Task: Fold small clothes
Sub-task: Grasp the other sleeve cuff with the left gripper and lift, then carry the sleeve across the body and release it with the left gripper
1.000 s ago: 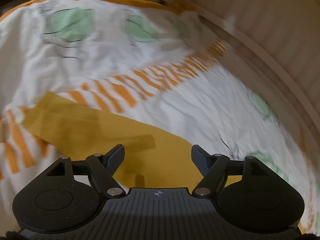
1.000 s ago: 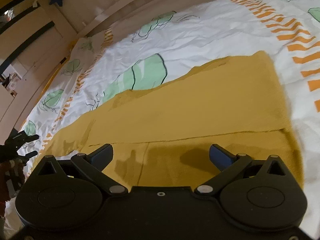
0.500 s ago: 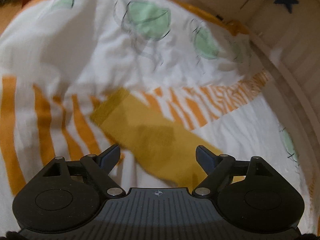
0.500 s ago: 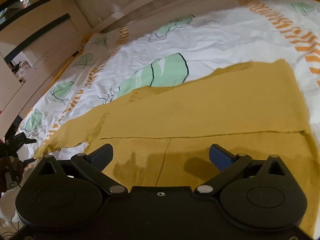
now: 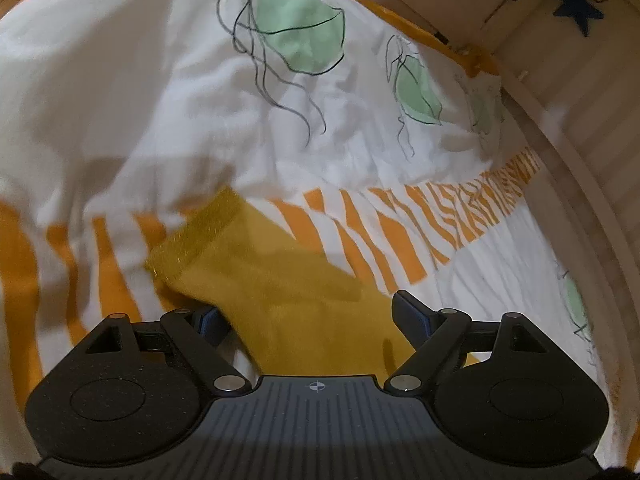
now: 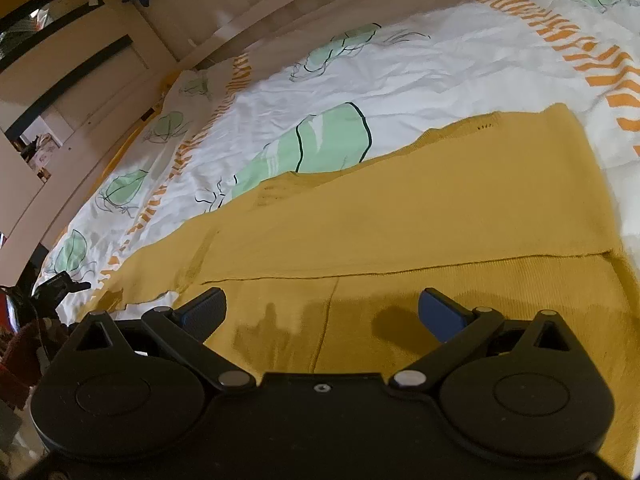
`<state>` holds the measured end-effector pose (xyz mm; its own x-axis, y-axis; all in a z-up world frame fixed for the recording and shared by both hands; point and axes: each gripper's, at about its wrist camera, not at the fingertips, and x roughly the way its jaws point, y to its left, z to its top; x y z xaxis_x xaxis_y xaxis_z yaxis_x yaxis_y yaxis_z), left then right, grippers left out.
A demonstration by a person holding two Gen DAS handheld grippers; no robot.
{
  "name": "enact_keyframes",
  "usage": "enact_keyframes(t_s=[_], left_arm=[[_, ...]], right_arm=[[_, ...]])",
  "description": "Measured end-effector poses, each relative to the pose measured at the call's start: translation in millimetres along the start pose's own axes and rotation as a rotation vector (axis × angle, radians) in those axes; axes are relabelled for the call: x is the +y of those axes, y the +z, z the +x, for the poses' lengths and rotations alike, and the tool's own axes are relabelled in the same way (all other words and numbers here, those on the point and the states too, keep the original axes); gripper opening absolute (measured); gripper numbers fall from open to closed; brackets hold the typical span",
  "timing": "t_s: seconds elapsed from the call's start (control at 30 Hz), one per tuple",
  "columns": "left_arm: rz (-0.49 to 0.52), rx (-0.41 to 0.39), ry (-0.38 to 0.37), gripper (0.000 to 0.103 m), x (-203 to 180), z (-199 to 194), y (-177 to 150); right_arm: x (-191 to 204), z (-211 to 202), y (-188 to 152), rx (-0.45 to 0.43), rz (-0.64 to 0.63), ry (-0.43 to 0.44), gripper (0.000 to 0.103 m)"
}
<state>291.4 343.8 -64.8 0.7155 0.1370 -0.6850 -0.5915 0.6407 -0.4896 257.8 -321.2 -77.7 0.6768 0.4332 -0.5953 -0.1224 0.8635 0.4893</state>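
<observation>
The mustard knit garment (image 6: 420,216) lies flat on the bed's duvet (image 6: 400,68). The left tool (image 5: 308,316), just widened, straddles its sleeve (image 5: 260,276) without gripping; the right tool (image 6: 320,312) gapes empty, its housing hiding the near hem.

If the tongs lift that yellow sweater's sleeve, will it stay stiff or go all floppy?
Probably floppy: the mustard-yellow knit sweater lies flat and creased on the jellyfish-print bedsheet. Its ribbed sleeve cuff already curls, so it would likely dangle. It looks thin, so probably light.
</observation>
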Motion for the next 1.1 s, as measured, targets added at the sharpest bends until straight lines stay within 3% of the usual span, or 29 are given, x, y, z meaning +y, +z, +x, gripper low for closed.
enact_keyframes(t_s=[0.1, 0.2, 0.3, 0.33, 0.4, 0.53, 0.63, 1.1], left_arm=[[0.008, 0.0, -0.009, 0.077, 1, 2, 3], [-0.007, 0.004, 0.053, 0.037, 0, 0, 2], [-0.004, 0.014, 0.059, 0.027, -1, -2, 1], [-0.014, 0.013, 0.031, 0.014, 0, -3, 1], [-0.026, 0.006, -0.002, 0.004, -1, -6, 0], [0.063, -0.056, -0.033, 0.003, -29, -21, -3], [0.105, -0.072, -0.107, 0.003, -55, -36, -8], [0.32, 0.023, -0.379, 0.003, -184, -62, -79]], right_arm=[[1, 1, -1, 0.008, 0.002, 0.0, 0.103], [2, 3, 0, 0.01, -0.007, -0.003, 0.103], [3, 1, 0, 0.006, -0.01, -0.006, 0.103], [3, 1, 1, 0.006, -0.011, -0.006, 0.103], [4, 0, 2, 0.002, -0.016, -0.008, 0.103], [5, -3, 4, -0.007, -0.036, -0.016, 0.103], [4, -3, 5, -0.007, -0.034, -0.015, 0.103], [-1, 6, 4, 0.037, -0.037, -0.026, 0.103]])
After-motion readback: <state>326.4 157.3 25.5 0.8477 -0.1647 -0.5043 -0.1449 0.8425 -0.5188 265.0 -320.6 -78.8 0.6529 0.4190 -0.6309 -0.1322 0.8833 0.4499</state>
